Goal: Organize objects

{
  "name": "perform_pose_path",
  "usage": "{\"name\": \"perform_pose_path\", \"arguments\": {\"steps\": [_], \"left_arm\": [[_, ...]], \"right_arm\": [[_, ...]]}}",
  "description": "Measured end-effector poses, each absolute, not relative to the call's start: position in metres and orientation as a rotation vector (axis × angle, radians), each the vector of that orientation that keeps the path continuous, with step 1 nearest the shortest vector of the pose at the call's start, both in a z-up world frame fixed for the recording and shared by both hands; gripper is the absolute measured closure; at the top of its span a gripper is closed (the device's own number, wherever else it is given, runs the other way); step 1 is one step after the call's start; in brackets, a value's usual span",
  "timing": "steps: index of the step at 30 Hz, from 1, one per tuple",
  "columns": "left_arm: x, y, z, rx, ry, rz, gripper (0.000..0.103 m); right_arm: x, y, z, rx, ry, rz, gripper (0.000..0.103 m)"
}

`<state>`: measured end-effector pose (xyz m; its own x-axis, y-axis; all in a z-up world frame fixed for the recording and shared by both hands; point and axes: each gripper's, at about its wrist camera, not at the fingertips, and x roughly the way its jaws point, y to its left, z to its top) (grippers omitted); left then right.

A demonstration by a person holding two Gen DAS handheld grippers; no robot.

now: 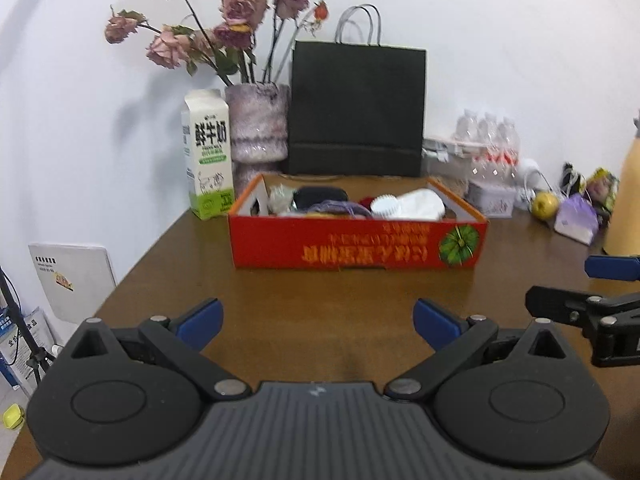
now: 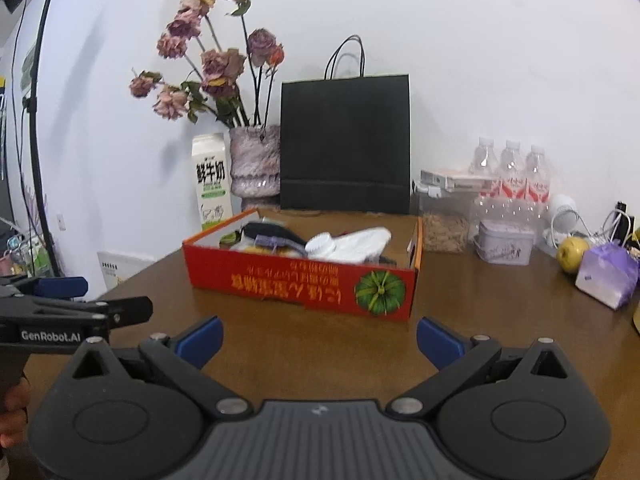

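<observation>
Red cardboard box [image 1: 358, 244], lidless and printed with a green pumpkin, sits mid-table on the brown table [image 1: 320, 292], ahead of both grippers and touched by neither. Inside lies a jumble: a white round brush [image 1: 386, 206], white cloth [image 2: 362, 242], something dark and something purple, too blurred to name with confidence. Behind the box stand a milk carton [image 1: 208, 156], a vase of dried roses [image 1: 258, 124] and a black paper bag [image 1: 356, 108].

The left gripper [image 1: 318, 320] hovers over bare tabletop with its blue pads spread wide and nothing between them; the right gripper [image 2: 318, 340] is likewise spread apart and empty.

Only the right wrist view shows the box's open right end wall, the three water bottles [image 2: 510, 172] sharply, and a black stand pole [image 2: 38, 120] at far left, plus the left tool's side with fingers [image 2: 14, 416] beneath it. Only the left wrist view shows the white panel [image 1: 72, 280] leaning below the table's left edge. Both catch a yellow-green apple [image 2: 572, 254] and purple packet [image 2: 608, 274] at right.
</observation>
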<state>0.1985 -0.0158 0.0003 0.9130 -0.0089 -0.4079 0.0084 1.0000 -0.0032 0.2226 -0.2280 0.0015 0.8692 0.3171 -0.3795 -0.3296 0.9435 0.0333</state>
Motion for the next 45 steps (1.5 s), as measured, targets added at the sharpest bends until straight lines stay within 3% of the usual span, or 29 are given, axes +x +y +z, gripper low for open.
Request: {"name": "perform_pose_path", "arguments": {"steps": [45], "left_arm": [[0.1940,-0.0138,-0.0076,-0.010,0.446,-0.021,0.000]], "right_arm": [[0.2184,-0.2271,-0.0055,-0.035,0.395,0.338,0.000]]}}
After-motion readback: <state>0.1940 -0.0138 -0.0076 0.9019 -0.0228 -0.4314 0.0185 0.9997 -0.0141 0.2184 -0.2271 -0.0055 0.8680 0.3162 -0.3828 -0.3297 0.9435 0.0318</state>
